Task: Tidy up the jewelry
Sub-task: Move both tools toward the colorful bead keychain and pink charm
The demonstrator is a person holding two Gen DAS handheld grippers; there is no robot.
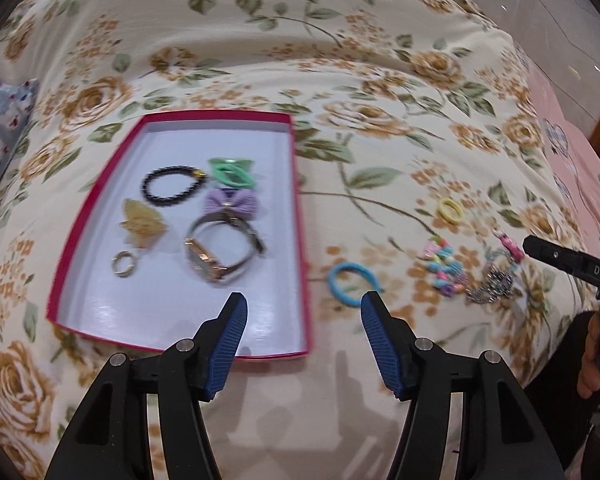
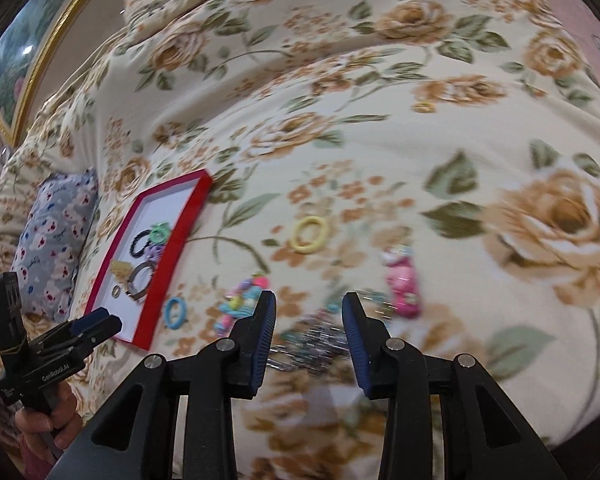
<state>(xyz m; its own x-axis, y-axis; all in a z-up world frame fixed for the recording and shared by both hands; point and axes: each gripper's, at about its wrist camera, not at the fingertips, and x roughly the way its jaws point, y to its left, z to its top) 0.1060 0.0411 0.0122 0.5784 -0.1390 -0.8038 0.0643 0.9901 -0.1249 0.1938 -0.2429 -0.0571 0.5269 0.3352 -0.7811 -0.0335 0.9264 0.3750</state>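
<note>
A red tray [image 1: 298, 200] with a white floor lies on the floral bedspread. It holds a black bead bracelet [image 1: 172, 186], a green clip [image 1: 232, 172], a purple bow [image 1: 231, 205], a gold leaf [image 1: 142, 222], a ring [image 1: 123, 264] and a watch [image 1: 216, 254]. My left gripper [image 1: 304, 300] hangs open and empty over the tray's near right corner. A blue hair tie [image 1: 352, 284] lies just beyond it. My right gripper [image 2: 309, 302] is open above a silver chain [image 2: 312, 344] without touching it. Nearby lie a colourful bead bracelet [image 2: 240, 300], a pink charm [image 2: 402, 286] and a yellow hair tie [image 2: 309, 234].
A blue floral pillow [image 2: 52, 248] sits left of the tray. A gold-framed picture [image 2: 32, 64] stands at the far left. A pink sheet [image 1: 572, 152] borders the bedspread on the right. A small gold ring [image 2: 425, 107] lies farther up the bed.
</note>
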